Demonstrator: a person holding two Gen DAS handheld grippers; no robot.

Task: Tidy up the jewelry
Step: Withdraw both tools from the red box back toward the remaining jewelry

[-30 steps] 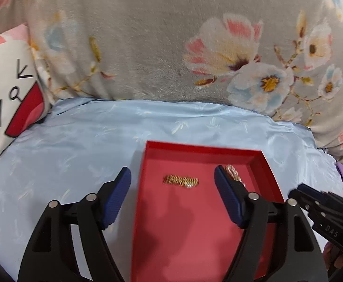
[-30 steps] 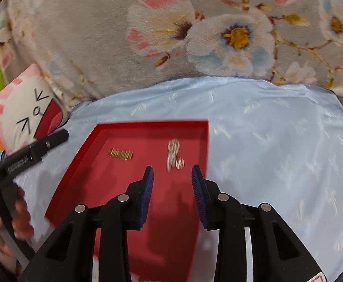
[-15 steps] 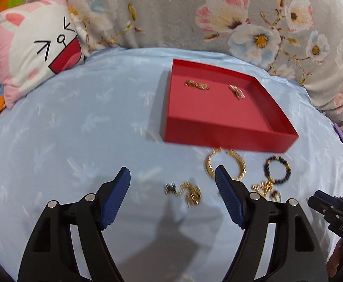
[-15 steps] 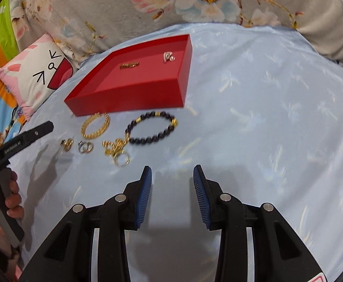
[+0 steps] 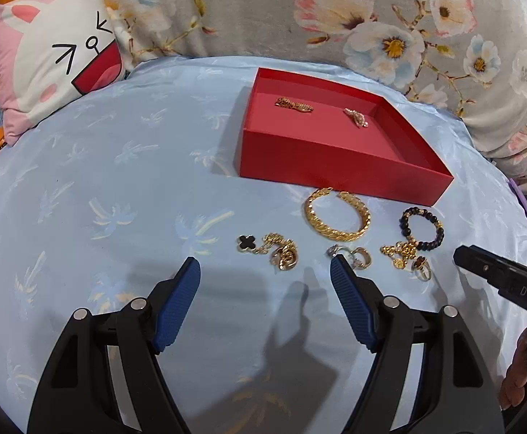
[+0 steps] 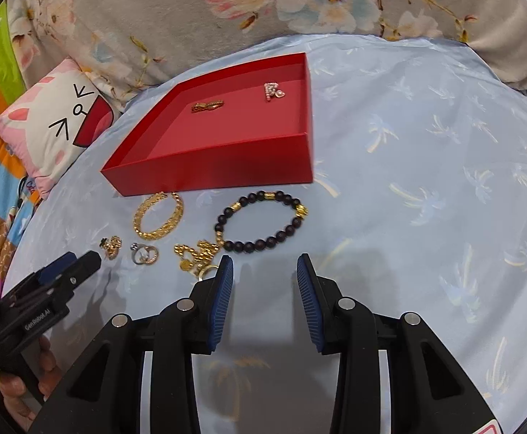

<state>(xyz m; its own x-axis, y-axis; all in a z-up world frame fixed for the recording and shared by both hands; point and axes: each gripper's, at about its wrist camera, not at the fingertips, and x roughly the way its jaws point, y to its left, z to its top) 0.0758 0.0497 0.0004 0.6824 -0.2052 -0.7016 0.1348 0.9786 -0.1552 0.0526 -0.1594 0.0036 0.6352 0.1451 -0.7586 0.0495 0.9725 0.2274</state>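
Observation:
A red tray (image 5: 339,166) (image 6: 227,168) sits on the light blue cloth and holds a gold chain piece (image 5: 294,104) (image 6: 207,106) and a pink stone piece (image 5: 355,116) (image 6: 272,90). In front of it lie a gold bangle (image 5: 335,215) (image 6: 158,215), a black bead bracelet (image 5: 422,228) (image 6: 261,220), a black clover chain (image 5: 269,247), rings (image 5: 354,255) (image 6: 144,253) and a gold charm cluster (image 5: 404,253) (image 6: 196,251). My left gripper (image 5: 265,273) is open and empty just before the clover chain. My right gripper (image 6: 265,266) is open and empty near the bead bracelet.
A floral grey cushion (image 5: 263,7) rises behind the tray. A pink cat-face pillow (image 5: 54,58) (image 6: 61,123) lies at the far left. The right gripper's body (image 5: 502,285) shows at the left view's right edge, and the left gripper's body (image 6: 43,289) at the right view's left edge.
Both grippers have pulled back from over the tray and come low toward the loose jewelry in front of it. Both stay open.

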